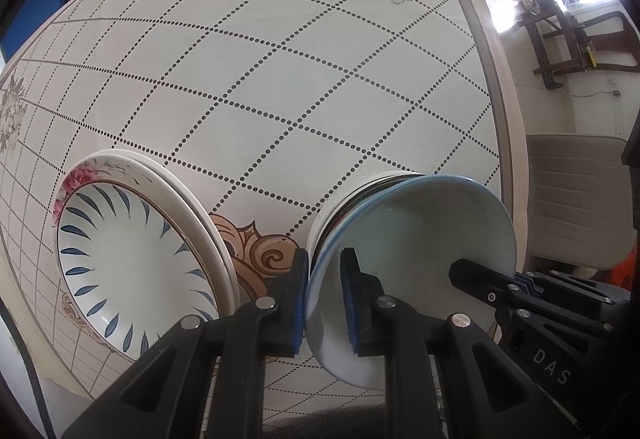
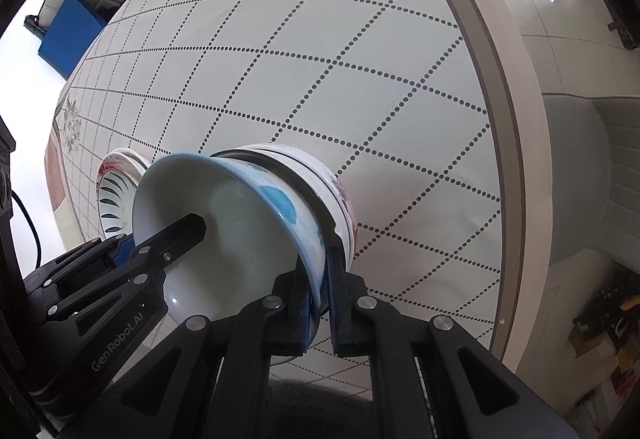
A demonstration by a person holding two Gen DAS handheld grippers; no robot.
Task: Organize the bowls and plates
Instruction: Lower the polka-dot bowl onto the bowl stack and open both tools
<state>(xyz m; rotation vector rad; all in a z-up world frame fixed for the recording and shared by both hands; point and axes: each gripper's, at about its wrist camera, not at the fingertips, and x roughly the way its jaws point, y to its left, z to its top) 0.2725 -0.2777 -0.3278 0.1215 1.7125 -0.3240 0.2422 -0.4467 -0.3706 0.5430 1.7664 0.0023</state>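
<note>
Clamping opposite sides of the blue-rimmed bowl's (image 1: 416, 239) rim, left gripper (image 1: 325, 303) and right gripper (image 2: 320, 299) hold it atop the bowl stack (image 2: 320, 175) on the patterned surface (image 1: 280, 79). Stacked plates (image 1: 132, 251) sit nearby, left.

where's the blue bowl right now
The blue bowl sits atop the stack of bowls, right of the plates, both grippers pinching its rim.
</note>
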